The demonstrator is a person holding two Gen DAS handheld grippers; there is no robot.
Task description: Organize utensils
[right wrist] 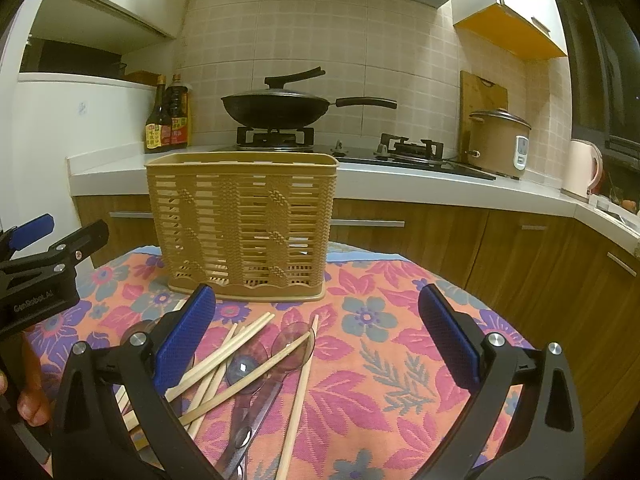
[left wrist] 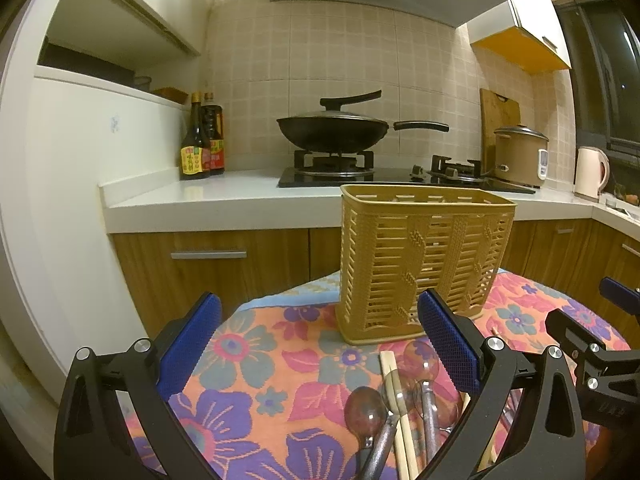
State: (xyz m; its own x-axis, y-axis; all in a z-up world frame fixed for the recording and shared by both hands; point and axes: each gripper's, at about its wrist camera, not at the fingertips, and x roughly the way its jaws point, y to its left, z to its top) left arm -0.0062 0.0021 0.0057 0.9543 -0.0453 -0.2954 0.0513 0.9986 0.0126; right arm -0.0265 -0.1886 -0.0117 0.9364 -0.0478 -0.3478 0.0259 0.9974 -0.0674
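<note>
A tan slatted utensil basket (left wrist: 422, 264) (right wrist: 242, 228) stands upright at the far side of a flowered tablecloth (left wrist: 256, 364) (right wrist: 380, 360). Clear plastic spoons (left wrist: 366, 408) (right wrist: 292, 346) and wooden chopsticks (left wrist: 400, 408) (right wrist: 228, 360) lie in a loose pile in front of it. My left gripper (left wrist: 320, 344) is open above the cloth, left of the pile. My right gripper (right wrist: 316, 336) is open too, with the pile under its left finger. Each gripper shows at the edge of the other's view.
Beyond the table runs a white kitchen counter (left wrist: 224, 196) with a wok (left wrist: 332, 130) on a gas hob, sauce bottles (left wrist: 200, 144), a rice cooker (left wrist: 520, 156) and a kettle (left wrist: 590, 172). Wooden cabinets (right wrist: 520, 268) stand below. A hand (right wrist: 30, 392) holds the left gripper.
</note>
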